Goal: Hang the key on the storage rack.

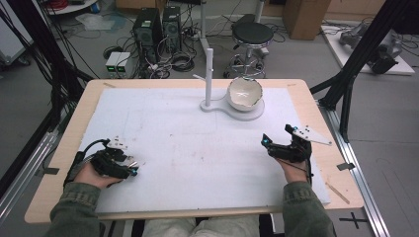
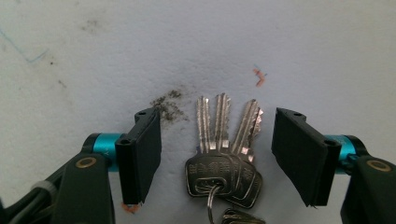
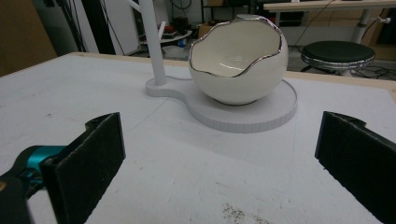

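Where the person's left hand rests near the front left corner of the white-covered worktop (image 1: 163, 128), the left gripper (image 2: 217, 154) points down at a bunch of keys (image 2: 224, 158) lying flat on the white sheet. Three silver blades fan away from the gripper camera, their long axes running roughly parallel to the jaws; the two left blades lie almost side by side, and the third leans off to the right. The heads overlap at the near end, stacked on a ring (image 2: 211, 205) whose lower part runs out of the picture. The jaws stand one on each side of the bunch, with a clear gap between each pad and the metal, so the gripper is released and nothing is grasped. A dark smudge (image 2: 166, 105) marks the sheet just beyond the left pad, and a small orange fleck (image 2: 258, 79) lies farther off. At the front right of the worktop, the right gripper (image 3: 219, 158) is spread wide with nothing between its jaws, aimed at a white eggshell-shaped bowl (image 3: 238, 65) with a silver rim. The bowl sits on the round end of a white base (image 3: 275, 109), beside a white post (image 3: 153, 42), well apart from the keys.
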`<state>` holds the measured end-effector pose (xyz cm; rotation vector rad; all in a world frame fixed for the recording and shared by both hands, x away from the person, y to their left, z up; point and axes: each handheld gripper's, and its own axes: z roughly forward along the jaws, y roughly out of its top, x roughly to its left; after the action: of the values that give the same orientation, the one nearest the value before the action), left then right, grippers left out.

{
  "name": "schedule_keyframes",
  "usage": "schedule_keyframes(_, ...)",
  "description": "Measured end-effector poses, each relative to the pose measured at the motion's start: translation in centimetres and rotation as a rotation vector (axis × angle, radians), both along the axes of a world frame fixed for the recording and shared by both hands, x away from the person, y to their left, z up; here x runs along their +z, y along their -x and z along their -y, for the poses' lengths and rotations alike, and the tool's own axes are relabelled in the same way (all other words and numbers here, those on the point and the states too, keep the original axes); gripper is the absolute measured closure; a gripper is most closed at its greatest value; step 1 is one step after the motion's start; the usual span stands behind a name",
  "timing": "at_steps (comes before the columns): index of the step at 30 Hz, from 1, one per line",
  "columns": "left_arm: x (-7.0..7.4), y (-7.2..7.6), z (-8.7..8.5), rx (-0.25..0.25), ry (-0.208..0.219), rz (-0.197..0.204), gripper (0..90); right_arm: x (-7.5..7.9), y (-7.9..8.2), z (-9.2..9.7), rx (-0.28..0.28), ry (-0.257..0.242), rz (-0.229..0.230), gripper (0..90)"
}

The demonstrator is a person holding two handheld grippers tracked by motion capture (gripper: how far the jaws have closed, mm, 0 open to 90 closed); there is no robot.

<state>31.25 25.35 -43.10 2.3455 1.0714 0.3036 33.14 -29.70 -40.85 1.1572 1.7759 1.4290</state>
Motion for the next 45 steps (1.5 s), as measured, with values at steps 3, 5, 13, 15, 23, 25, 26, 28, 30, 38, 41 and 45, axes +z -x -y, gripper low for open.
schedule_keyframes(3, 0.1, 0.1, -0.1, -0.022, 0.023, 0.009, 53.6, 0.0, 0.0, 0.0, 0.000, -0.001, 0.000, 0.5)
schedule_keyframes(5, 0.2, 0.1, -0.3, -0.024, 0.030, 0.007, 64.7, 0.0, 0.0, 0.0, 0.002, 0.000, -0.003, 0.5)
schedule_keyframes(13, 0.5, 0.3, -0.8, -0.056, 0.084, 0.046, 83.4, 0.0, 0.0, 0.0, 0.001, 0.001, 0.000, 0.5)
schedule_keyframes(15, 0.9, 0.4, -1.2, -0.048, 0.119, 0.063, 87.9, 0.0, 0.0, 0.0, 0.002, 0.002, 0.002, 0.5)
schedule_keyframes(23, 0.9, 0.5, -1.2, -0.043, 0.100, 0.084, 87.9, 0.0, 0.0, 0.0, 0.004, 0.001, -0.002, 0.5)
schedule_keyframes(25, 1.1, 0.6, -1.3, -0.036, 0.115, 0.096, 87.9, 0.0, -0.1, 0.0, 0.005, 0.001, -0.001, 0.5)
schedule_keyframes(26, 1.3, 0.6, -1.4, -0.029, 0.129, 0.106, 87.9, 0.0, -0.1, 0.0, 0.007, 0.000, -0.005, 0.5)
schedule_keyframes(28, 1.5, 0.7, -1.7, -0.024, 0.150, 0.115, 87.9, 0.0, 0.0, -0.1, 0.007, 0.000, -0.006, 0.5)
schedule_keyframes(30, 1.8, 0.8, -1.8, -0.015, 0.176, 0.128, 87.9, 0.0, -0.1, 0.0, 0.006, 0.002, -0.003, 0.5)
schedule_keyframes(38, 3.3, 1.2, -2.6, 0.043, 0.300, 0.187, 87.9, -0.1, -0.2, -0.1, 0.011, -0.002, -0.011, 0.5)
schedule_keyframes(41, 3.7, 1.4, -2.8, 0.055, 0.331, 0.202, 87.9, 0.0, 0.0, 0.0, 0.011, -0.008, -0.009, 0.5)
schedule_keyframes(45, 4.5, 1.6, -2.9, 0.062, 0.389, 0.228, 87.9, 0.0, 0.1, 0.1, 0.009, -0.020, -0.011, 0.5)
